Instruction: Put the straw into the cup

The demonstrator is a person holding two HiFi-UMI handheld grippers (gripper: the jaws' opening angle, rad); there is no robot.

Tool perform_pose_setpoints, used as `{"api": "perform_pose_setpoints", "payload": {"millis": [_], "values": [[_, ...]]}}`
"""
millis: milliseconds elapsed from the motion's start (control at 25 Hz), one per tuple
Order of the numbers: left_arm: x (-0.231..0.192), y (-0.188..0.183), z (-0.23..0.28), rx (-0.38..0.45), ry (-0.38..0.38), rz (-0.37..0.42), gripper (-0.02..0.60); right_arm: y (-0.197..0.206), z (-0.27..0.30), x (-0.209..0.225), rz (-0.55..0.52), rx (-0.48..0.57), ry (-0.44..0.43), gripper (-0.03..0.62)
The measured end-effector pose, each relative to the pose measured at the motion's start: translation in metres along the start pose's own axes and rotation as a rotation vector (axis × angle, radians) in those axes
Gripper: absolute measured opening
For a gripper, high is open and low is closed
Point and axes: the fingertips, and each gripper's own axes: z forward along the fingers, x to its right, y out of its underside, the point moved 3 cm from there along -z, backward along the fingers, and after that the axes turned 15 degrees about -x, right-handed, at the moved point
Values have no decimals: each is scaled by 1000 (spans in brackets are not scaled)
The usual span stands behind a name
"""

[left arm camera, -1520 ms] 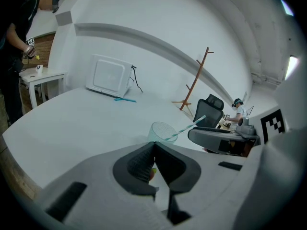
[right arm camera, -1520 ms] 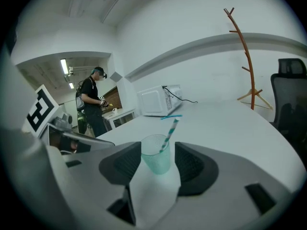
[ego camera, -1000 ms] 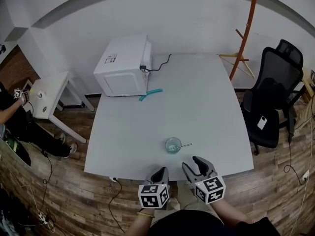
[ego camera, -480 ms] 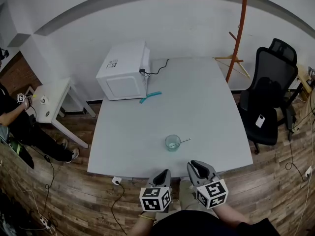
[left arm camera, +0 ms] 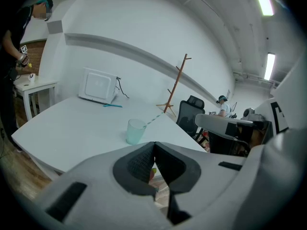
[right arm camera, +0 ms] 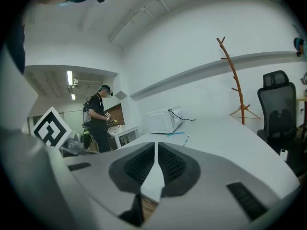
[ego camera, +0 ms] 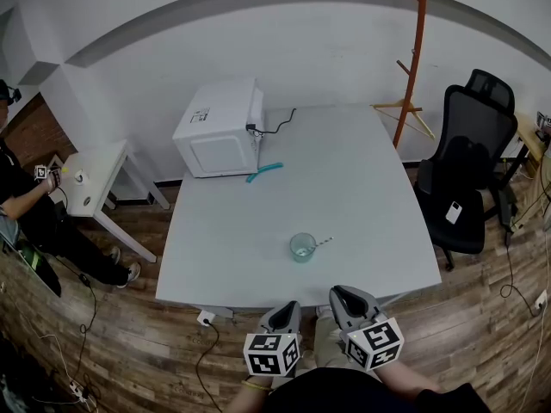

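Note:
A clear bluish cup [ego camera: 302, 247] stands on the white table [ego camera: 362, 188] near its front edge. A striped straw [ego camera: 323, 244] leans out of it to the right. Both grippers hang off the table's front edge, short of the cup. My left gripper [ego camera: 284, 310] is shut and empty. In the left gripper view, the cup [left arm camera: 135, 131] and straw [left arm camera: 154, 118] stand ahead of the touching jaws [left arm camera: 154, 145]. My right gripper [ego camera: 344, 298] is to the right of it. Its jaws are closed to a thin slit [right arm camera: 157, 145] with nothing between them.
A white microwave [ego camera: 219, 127] sits at the table's far left, with a turquoise object [ego camera: 264, 171] in front of it. A black office chair [ego camera: 469, 188] and an orange coat stand [ego camera: 416, 58] are to the right. A small white table [ego camera: 90, 175] and a person [ego camera: 17, 205] are at the left.
Both grippers have drawn back from the cup toward me, off the table's edge. The right gripper's jaws went from wide open to closed. Cup and straw stayed put.

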Motion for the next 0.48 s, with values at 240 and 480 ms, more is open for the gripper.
{"api": "perform_pose_setpoints", "payload": {"millis": [240,480], "values": [[6,5,-4,-2,3,7,20,2,-7,-7,-6,-7,-13,35],[10,4,-5,3,6,8,20,1,-11,-10,-14,-6,-11,34]]}}
